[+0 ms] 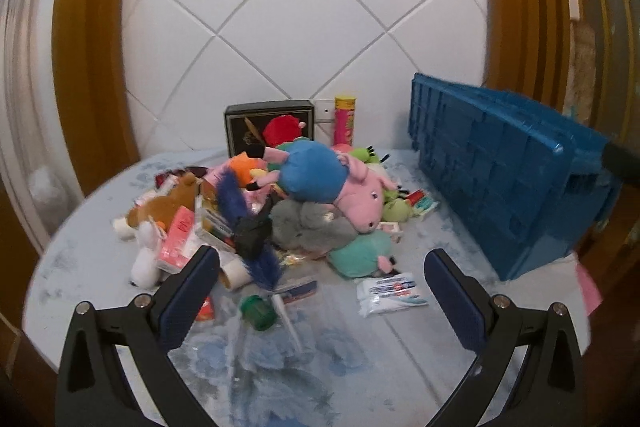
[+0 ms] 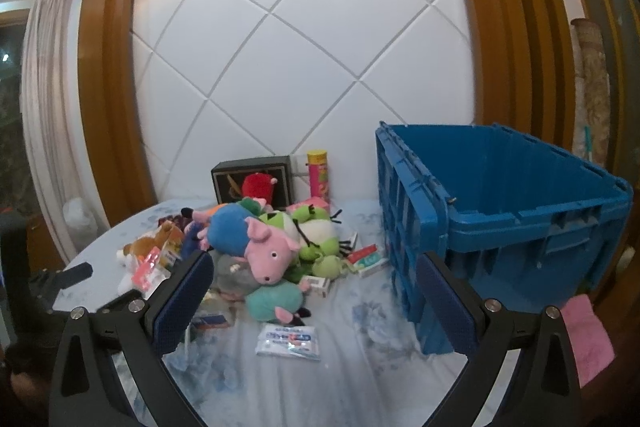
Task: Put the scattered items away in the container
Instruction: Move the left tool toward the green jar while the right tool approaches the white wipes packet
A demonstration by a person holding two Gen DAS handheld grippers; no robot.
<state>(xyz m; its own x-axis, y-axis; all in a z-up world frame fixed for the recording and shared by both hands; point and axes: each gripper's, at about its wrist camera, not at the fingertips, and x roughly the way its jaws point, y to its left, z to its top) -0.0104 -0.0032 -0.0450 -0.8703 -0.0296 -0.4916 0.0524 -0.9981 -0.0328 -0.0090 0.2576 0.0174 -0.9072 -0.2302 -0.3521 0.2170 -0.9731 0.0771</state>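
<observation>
**A:** Left wrist view first. The left claw (image 1: 322, 277) is spread wide with nothing in it, hanging over the near edge of the table (image 1: 420, 359). The pile sits mid-table: a pink pig plush (image 1: 362, 201) in a blue top lies on top, with a grey plush (image 1: 310, 229) and a teal plush (image 1: 362, 253) under it. Closer in there's a green-capped bottle (image 1: 259, 311) and a tissue pack (image 1: 392, 291). The blue crate (image 1: 496, 183) stands at the right. My worry: grab the pig and it may drag the stuff tangled under it, so small boxes could slide off the table.

**B:** Yeah, and that blue feathery thing (image 1: 256, 227) runs right through the heap, so it could snag. The flat tissue pack looks hard to pinch too; wide pads might just skate over it.

**A:** Right wrist view. The right claw (image 2: 314, 297) is also wide and holding nothing, close beside the crate's (image 2: 520, 227) near left corner. What I can see of the inside looks bare, though the bottom is hidden. The toys are all out on the table (image 2: 360, 367), left of it.

**B:** The crate wall is tall. Come in low with a floppy plush and it may catch the rim and drop outside. The pink cloth (image 2: 588, 339) at the right edge looks ready to slip off as well.
</observation>
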